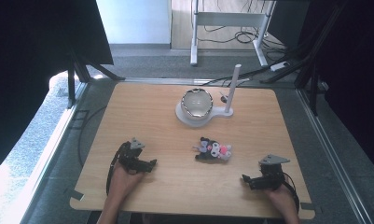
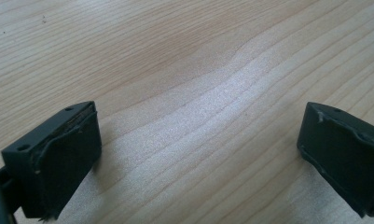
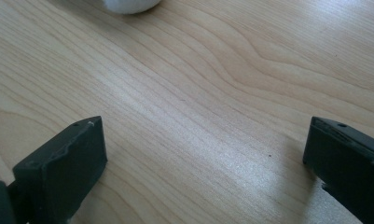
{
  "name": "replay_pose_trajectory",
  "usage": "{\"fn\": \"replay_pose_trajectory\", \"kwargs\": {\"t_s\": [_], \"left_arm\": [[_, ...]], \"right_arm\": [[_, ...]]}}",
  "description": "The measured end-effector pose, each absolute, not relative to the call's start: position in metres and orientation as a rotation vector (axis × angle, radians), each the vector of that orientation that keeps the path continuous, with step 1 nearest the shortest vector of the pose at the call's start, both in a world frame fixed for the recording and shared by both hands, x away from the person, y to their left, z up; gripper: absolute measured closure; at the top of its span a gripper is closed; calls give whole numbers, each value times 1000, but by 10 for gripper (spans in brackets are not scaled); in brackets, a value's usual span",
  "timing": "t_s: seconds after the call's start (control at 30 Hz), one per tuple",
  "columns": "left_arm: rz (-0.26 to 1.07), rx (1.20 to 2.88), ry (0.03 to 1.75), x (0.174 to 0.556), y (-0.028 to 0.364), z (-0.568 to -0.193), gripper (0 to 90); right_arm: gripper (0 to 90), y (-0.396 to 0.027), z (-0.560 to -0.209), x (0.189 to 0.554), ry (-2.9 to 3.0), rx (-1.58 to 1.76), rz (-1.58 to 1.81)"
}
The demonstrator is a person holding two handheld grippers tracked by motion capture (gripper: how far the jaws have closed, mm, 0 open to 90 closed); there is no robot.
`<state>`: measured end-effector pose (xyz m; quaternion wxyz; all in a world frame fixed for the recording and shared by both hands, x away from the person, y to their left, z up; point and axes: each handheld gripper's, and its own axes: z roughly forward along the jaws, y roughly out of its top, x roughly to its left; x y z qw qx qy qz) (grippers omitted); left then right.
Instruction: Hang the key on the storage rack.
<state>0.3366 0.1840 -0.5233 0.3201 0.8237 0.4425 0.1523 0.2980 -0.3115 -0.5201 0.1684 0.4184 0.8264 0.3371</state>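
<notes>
Two grippers rest low on a pale wooden surface (image 1: 142, 116), one in each of a person's hands at the near edge. The left gripper (image 1: 149, 164) sits at the near left, its jaws spread wide with nothing between them; in the left gripper view only bare wood grain lies between the two black jaws. The right gripper (image 1: 248, 180) sits at the near right, its jaws likewise wide apart and empty. Between the two, slightly farther from the person, lies a small plush toy (image 1: 213, 150), dark with white and pink parts. It is well apart from both grippers, a little nearer the right one, and touches neither. Beyond the toy, toward the far edge, a round bowl (image 1: 197, 102) sits on a white stand (image 1: 219, 112) with an upright white post.
</notes>
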Motion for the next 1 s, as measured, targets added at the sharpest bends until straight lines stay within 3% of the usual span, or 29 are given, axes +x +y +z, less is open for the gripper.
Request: {"fn": "replay_pose_trajectory", "kwargs": {"t_s": [1.0], "left_arm": [[398,2165,1160,337,184,-523,0]], "right_arm": [[4,-312,-520,298,2345,1197,962]]}}
